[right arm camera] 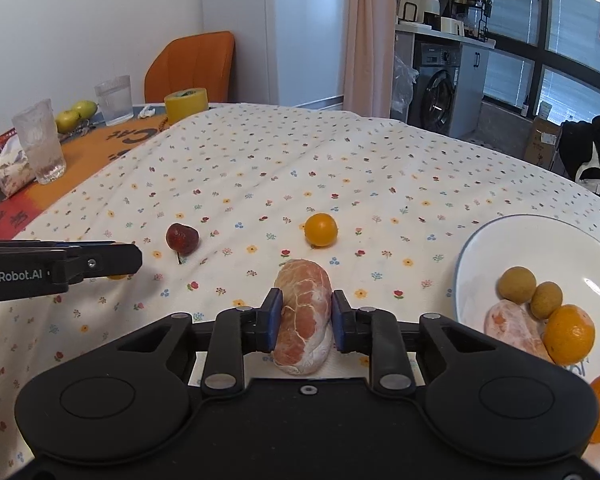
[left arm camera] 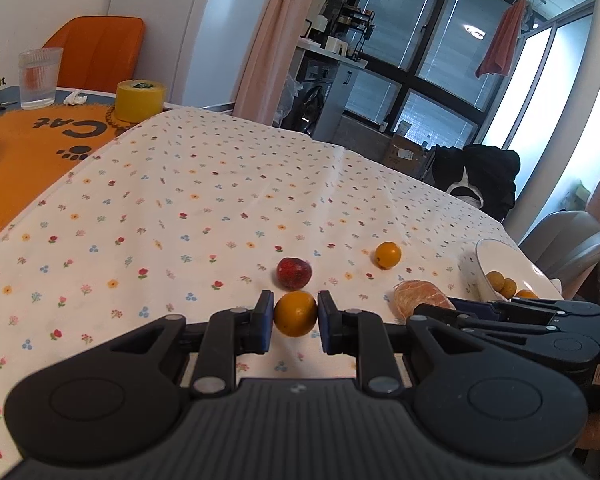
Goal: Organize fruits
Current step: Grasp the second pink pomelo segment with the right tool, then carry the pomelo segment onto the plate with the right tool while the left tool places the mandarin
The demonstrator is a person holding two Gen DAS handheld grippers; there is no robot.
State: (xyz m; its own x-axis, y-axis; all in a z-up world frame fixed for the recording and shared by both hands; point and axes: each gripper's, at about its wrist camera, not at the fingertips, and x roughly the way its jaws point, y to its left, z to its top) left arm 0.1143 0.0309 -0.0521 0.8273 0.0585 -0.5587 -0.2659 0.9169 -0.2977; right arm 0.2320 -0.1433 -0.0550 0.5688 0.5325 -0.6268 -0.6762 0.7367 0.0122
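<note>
In the left wrist view my left gripper (left arm camera: 295, 309) is shut on a small orange fruit (left arm camera: 296, 316), low over the flowered tablecloth. Just beyond it lies a dark red fruit (left arm camera: 294, 273), and a second small orange (left arm camera: 388, 255) sits farther right. In the right wrist view my right gripper (right arm camera: 303, 314) is shut on a peeled pink citrus segment (right arm camera: 304, 320), both pads against its sides. A white plate (right arm camera: 500, 240) to its right holds several fruits. The left gripper (right arm camera: 134, 259) shows at the left edge, near the red fruit (right arm camera: 182, 237).
An orange mat at the table's far left carries two ribbed glasses (right arm camera: 40, 140), a yellow tape roll (right arm camera: 186, 105), green apples (right arm camera: 76, 114) and a snack packet. An orange chair (right arm camera: 192, 66) stands behind. The plate (left arm camera: 496, 256) sits near the table's right edge.
</note>
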